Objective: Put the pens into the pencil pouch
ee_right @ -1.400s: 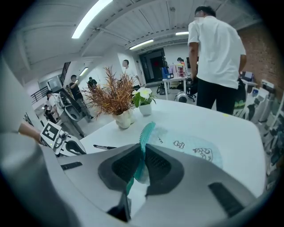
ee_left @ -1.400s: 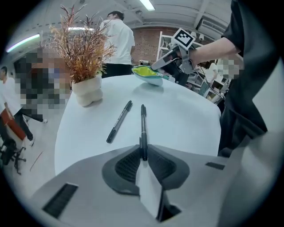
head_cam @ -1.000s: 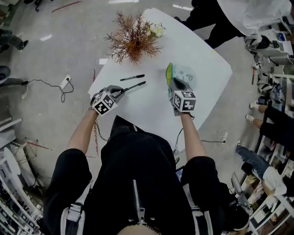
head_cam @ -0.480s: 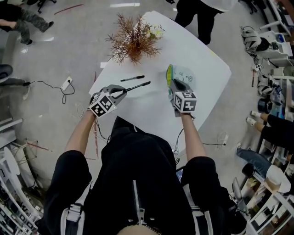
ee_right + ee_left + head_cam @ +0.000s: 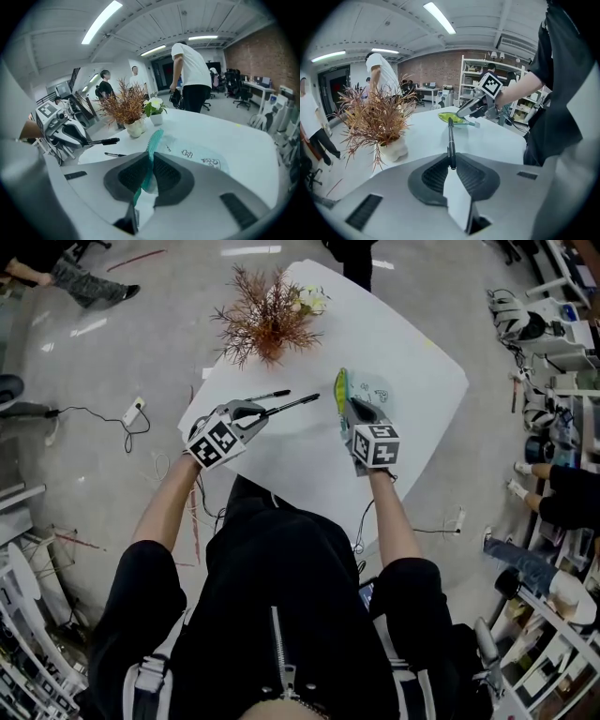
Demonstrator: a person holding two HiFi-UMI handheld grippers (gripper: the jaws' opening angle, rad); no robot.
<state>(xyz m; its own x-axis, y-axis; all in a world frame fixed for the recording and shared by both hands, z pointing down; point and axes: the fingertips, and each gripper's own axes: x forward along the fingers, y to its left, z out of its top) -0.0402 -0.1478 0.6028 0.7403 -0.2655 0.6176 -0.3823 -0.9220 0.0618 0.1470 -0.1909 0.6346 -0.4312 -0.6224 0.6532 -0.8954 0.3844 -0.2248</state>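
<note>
Head view, left claw [image 5: 260, 413] clenched on pen [image 5: 295, 404] — lifted higher, right claw [image 5: 350, 409] pinching pouch [image 5: 379, 390] — unmoved

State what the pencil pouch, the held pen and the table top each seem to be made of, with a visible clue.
Pencil pouch: probably soft translucent plastic with a green zip edge; its printed side looks see-through.
Pen: likely matte black plastic; hardly any glint.
Table top: smooth white laminate or painted board; faintly glossy.

The worktop [image 5: 412, 362] looked smooth, matt white. The pen [image 5: 291, 406] was black plastic, faintly glossy. The pencil pouch [image 5: 373, 392] seemed soft, translucent plastic. The floor [image 5: 141, 343] shone, polished.
</note>
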